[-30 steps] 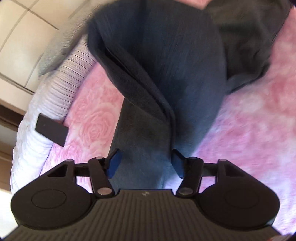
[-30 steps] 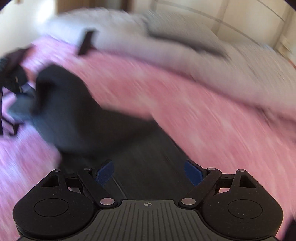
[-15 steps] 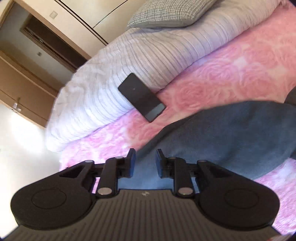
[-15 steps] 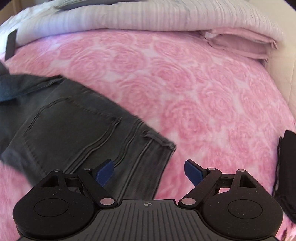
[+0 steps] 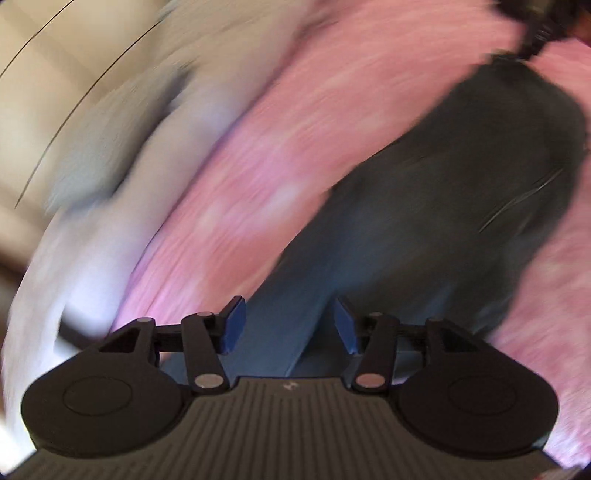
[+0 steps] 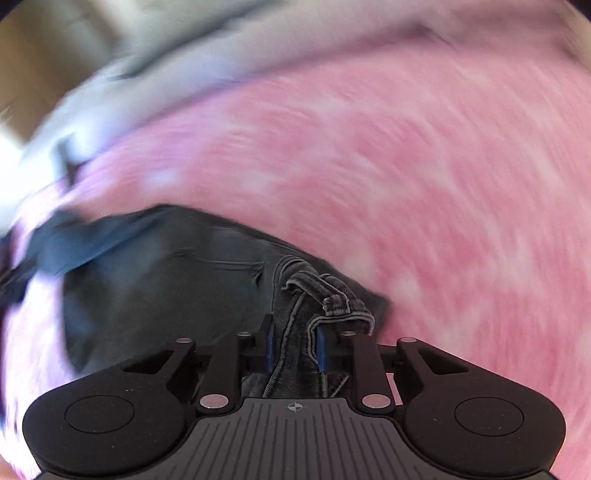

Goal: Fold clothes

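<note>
Jeans [image 6: 177, 295] on pink bedspread [image 6: 443, 184]; blurred, perhaps quilt [image 6: 155, 74] beyond.

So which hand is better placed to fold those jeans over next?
The right: its hand-held gripper is closing on the jeans at the waistband. The left hand-held gripper is opening, pads clear of the denim.

Bed [image 5: 280, 155]: the pink cover is smeared into streaks by motion blur in both views; no pattern can be read.
Pale bedding [image 5: 122, 122]: only a blurred grey-white mass (its folds cannot be told apart).
Dark jeans [image 6: 166, 288]: the far end is blurred and cut off at the left edge of the right wrist view.
Waistband [image 6: 332, 299]: partly hidden between the closing jaws.
Dark shape [image 5: 543, 18]: cut off at the top edge, unidentifiable.
</note>
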Available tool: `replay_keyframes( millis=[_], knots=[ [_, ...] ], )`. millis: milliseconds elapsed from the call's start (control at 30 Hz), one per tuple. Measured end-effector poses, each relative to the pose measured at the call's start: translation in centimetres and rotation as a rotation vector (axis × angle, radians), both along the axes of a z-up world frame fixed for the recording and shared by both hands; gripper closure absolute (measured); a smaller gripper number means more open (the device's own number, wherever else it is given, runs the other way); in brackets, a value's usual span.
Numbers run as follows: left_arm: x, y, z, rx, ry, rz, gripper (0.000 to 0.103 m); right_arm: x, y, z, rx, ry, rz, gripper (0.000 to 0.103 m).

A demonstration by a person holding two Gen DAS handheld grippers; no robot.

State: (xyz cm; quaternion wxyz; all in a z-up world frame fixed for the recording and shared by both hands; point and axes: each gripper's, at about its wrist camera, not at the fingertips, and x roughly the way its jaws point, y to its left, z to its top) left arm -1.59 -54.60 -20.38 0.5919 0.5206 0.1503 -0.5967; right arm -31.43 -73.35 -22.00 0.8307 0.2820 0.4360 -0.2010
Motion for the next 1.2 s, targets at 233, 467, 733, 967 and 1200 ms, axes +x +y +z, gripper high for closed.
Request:
replay_keyframes(
  millis=[233, 467, 733, 967, 1200],
  knots=[
    [-6.2, -5.3, -1.6, 0.077, 0.019, -0.382, 0.039, -3.2, 9.3, 6.9, -0.083, -0.098, 0.539, 0.084],
    [-9.6, -4.0, -4.9, 0.139, -0.221, -0.771, 0.039, -6.3, 16.5, 5.5, -0.093, -0.046, 0.648, 0.098],
    [-10.1, -3.7, -5.5, 0.161, -0.244, -0.835, 0.039, -7.5, 16.7, 4.1, -0.075, -0.023, 0.474, 0.097],
    [-9.2, -6.3, -5.3, 0.165, -0.258, -0.864, 0.039, -6.8, 15.9, 4.1, -0.124, -0.022, 0.514, 0.098],
    [-9.9, -8.5, -6.9, 0.387, -0.165, -0.990, 0.063, -7.6, 16.9, 3.7, -0.092, -0.028, 0.522, 0.098]
  ],
)
